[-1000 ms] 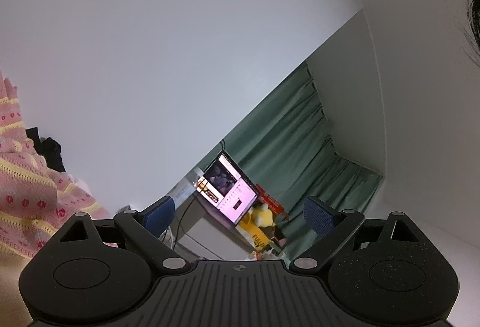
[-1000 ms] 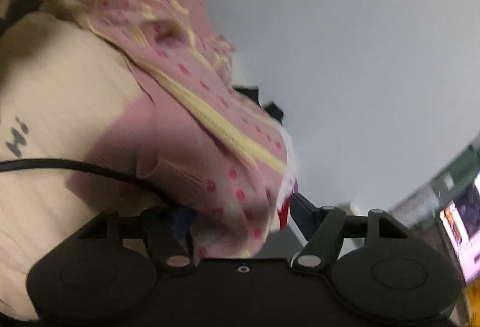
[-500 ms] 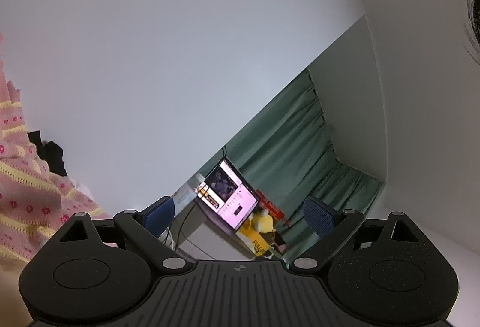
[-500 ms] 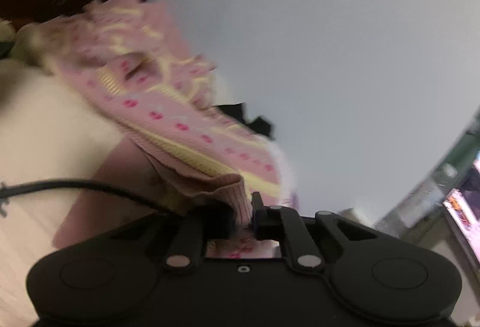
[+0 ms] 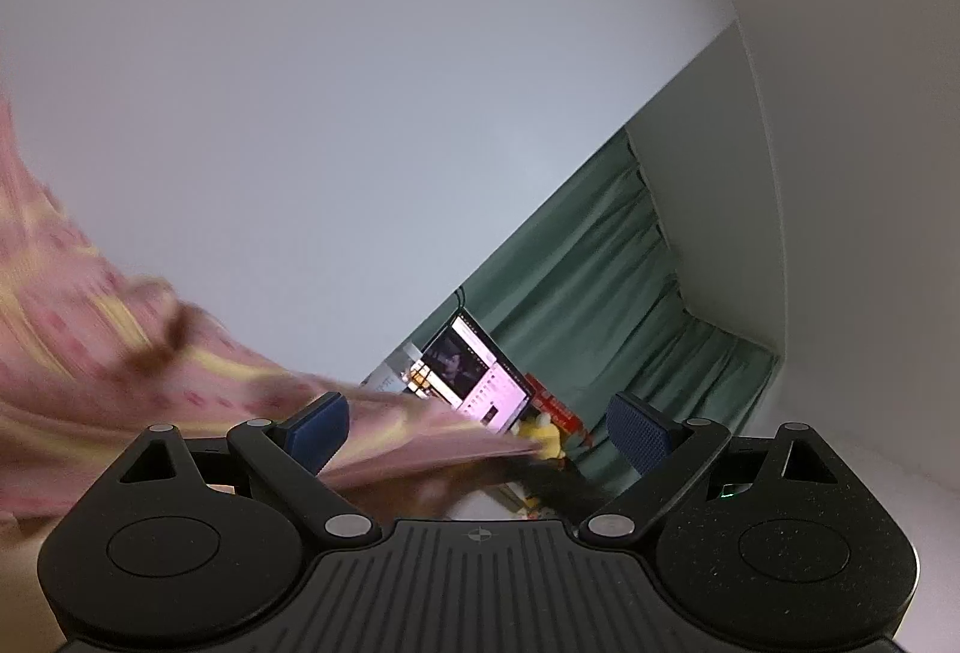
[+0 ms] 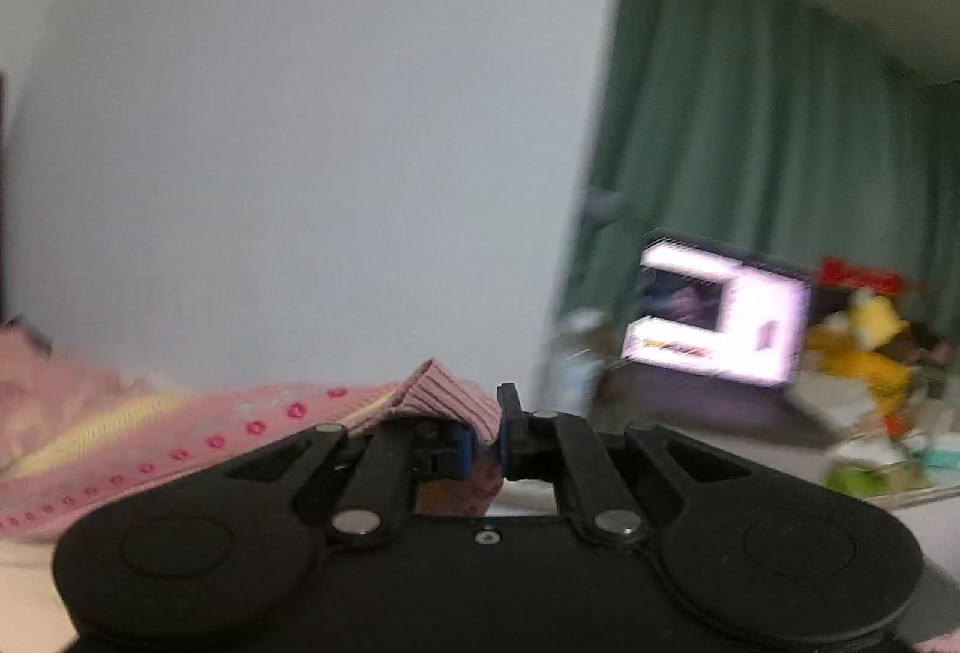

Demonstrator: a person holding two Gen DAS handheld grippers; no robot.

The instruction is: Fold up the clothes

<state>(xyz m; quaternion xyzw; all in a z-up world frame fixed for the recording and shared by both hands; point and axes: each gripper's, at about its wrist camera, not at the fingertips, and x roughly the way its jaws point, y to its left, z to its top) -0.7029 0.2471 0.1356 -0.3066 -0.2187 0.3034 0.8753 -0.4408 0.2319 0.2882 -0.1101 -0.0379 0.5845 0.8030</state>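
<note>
Knitwear has been clamped by the right gripper and swept between the wide-open, empty left gripper; lifting has begun.

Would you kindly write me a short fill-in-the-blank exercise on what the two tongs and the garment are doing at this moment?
1. The right tongs are shut on a fold of the ____ knitted garment.
2. The left tongs stand ____, with the garment sweeping between their fingers.
3. Behind the lit laptop hangs a ____ curtain.

Missing words: pink; open; green
</note>
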